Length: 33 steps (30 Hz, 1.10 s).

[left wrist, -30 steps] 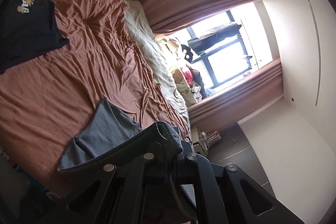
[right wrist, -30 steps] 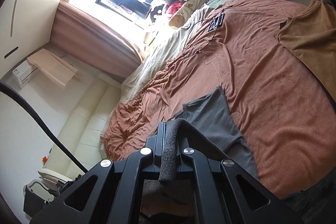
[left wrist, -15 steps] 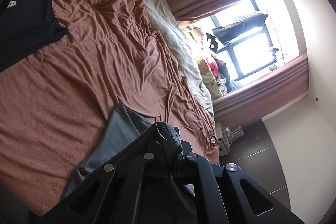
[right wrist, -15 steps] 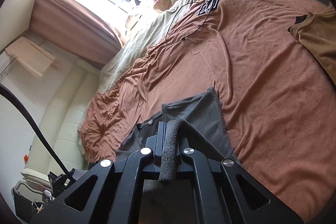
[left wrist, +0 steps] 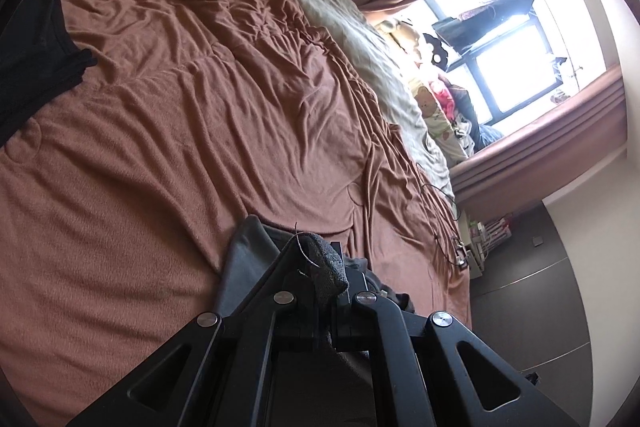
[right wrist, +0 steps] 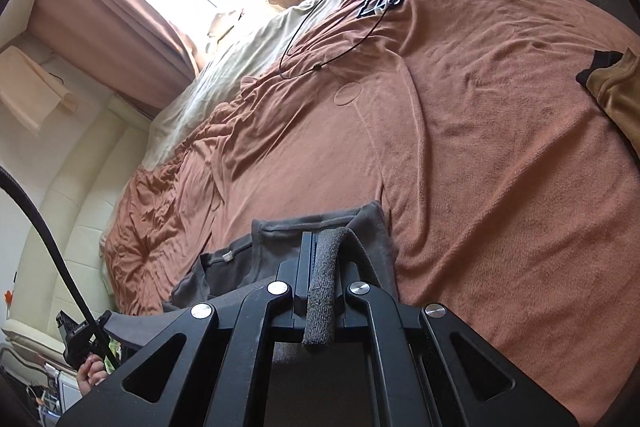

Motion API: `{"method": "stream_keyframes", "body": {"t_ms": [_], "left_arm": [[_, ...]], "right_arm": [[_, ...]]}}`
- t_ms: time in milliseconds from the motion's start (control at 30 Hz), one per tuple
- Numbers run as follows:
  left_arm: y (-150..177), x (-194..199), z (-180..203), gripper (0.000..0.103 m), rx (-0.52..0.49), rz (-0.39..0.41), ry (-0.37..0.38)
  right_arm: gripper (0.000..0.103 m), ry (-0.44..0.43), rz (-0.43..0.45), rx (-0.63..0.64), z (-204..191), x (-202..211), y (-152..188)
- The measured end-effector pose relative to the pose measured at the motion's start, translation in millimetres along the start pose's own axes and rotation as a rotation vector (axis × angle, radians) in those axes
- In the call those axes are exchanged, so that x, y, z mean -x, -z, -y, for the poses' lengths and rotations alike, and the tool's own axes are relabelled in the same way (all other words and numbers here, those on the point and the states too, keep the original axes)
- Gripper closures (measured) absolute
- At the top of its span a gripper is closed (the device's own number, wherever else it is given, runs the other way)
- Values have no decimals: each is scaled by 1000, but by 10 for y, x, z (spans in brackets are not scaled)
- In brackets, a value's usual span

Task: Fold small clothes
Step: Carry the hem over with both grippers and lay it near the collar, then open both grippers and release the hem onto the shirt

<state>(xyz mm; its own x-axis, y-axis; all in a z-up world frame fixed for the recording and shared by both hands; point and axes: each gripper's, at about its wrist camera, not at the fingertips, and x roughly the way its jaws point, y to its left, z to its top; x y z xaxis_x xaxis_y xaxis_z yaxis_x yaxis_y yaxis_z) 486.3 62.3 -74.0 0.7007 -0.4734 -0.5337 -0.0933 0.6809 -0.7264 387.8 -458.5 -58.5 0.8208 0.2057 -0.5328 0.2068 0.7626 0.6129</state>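
We are pinching a grey garment in both tools: the left gripper and the right gripper are each clamped on a bunched edge of it. The danger, as we judge it, is a thin pinch sliding out if we pull the two edges apart too hard, dropping one side and skewing the fold. The cloth is trailing from the fingertips onto the near part of the brown bedspread, directly ahead of each tool.
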Motion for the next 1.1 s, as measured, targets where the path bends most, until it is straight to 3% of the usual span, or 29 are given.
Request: {"method": "stream_keyframes", "body": {"t_ms": [300,467,533,667,700,800,900,1000,1100], "left_arm": [[-84,-568,-174,100,-41,-42,-66],[-36,-890,-389,100,-53,-106,-163],[-15,-1019,-454,98,-67,-149,-206],[-25,-1127,-508,90,-100,-203,-309],[-43,-1105,-506,85,-111,-197,-323],[-93,-1018,-497,69,-131,-176,-347],[-160,-952,-451,67,-165,-159,-368],[-218,-988,-367,58,-190,-165,-361],[-233,-1063,-257,57,-241,-168,-360]], "right_arm": [[103,94,-41,44,76,-536,-9],[101,143,-95,57,76,-763,5],[95,137,-101,49,87,-786,-2],[89,160,-111,99,39,-794,-11],[83,169,-116,117,24,-798,-12],[27,206,-93,151,-21,-731,-9],[27,177,-76,151,-36,-651,-19],[27,220,-71,176,-65,-623,-76],[27,227,-94,209,-112,-663,-135]]}}
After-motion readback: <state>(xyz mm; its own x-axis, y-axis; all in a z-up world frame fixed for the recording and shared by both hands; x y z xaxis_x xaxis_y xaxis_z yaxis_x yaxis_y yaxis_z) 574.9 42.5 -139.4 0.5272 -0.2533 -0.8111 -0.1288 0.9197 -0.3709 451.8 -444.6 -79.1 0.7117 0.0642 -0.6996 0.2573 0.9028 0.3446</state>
